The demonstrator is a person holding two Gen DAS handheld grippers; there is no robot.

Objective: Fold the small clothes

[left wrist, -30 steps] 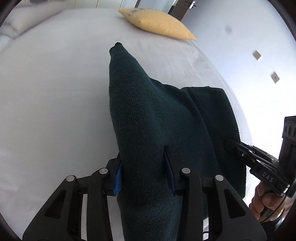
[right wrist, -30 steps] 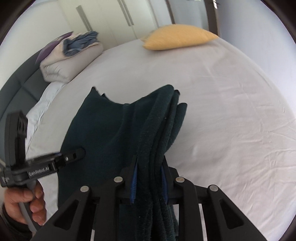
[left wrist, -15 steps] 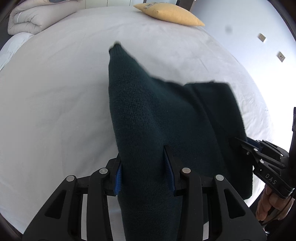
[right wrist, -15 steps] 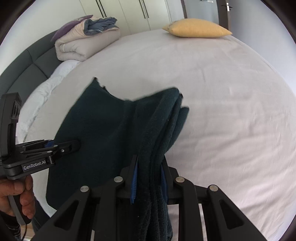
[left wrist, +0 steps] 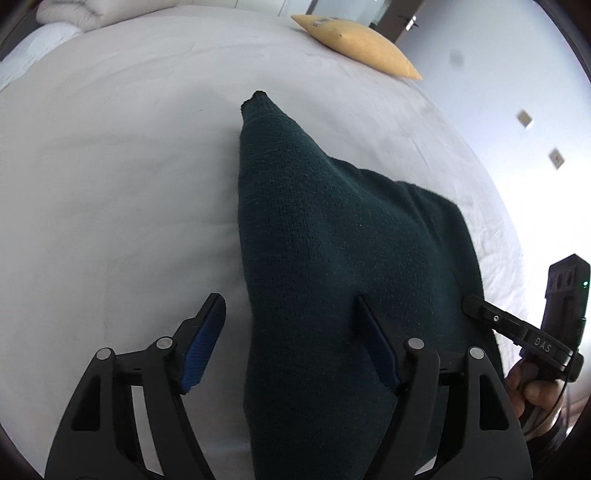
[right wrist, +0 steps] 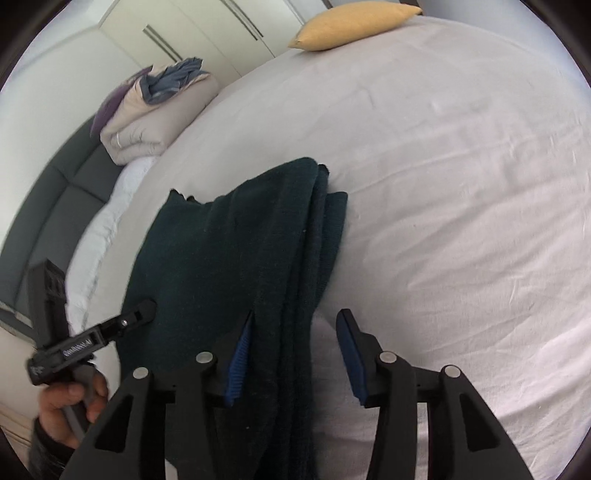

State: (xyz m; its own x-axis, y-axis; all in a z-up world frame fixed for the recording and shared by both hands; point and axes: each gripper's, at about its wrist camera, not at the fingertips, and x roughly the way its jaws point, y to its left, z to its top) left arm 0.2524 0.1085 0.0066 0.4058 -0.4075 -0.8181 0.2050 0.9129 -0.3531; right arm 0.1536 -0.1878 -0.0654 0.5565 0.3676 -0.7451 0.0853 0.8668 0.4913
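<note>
Your dark green knit garment [left wrist: 332,258] lies folded in several layers on the bed [left wrist: 110,184], near the edge closest to you, with its stacked fold edges showing on the side toward your right gripper [right wrist: 293,354]. That gripper's jaws stand spread apart, the cloth brushing only one blue pad, so it is gripping nothing. Your left gripper [left wrist: 291,339] is likewise spread wide, the near end of the garment passing loosely between its fingers. With both sets of jaws slack and the cloth resting on the sheet, this looks like the moment of setting the bundle down after a fold; you would probably want to back both tools away gently so no layer drags along. The white sheet is mostly smooth, with light wrinkles. A yellow pillow [right wrist: 351,26] sits at the far edge, a folded duvet pile [right wrist: 155,114] at the corner by the dark headboard [right wrist: 48,206], and wardrobe doors [right wrist: 199,29] stand behind.
</note>
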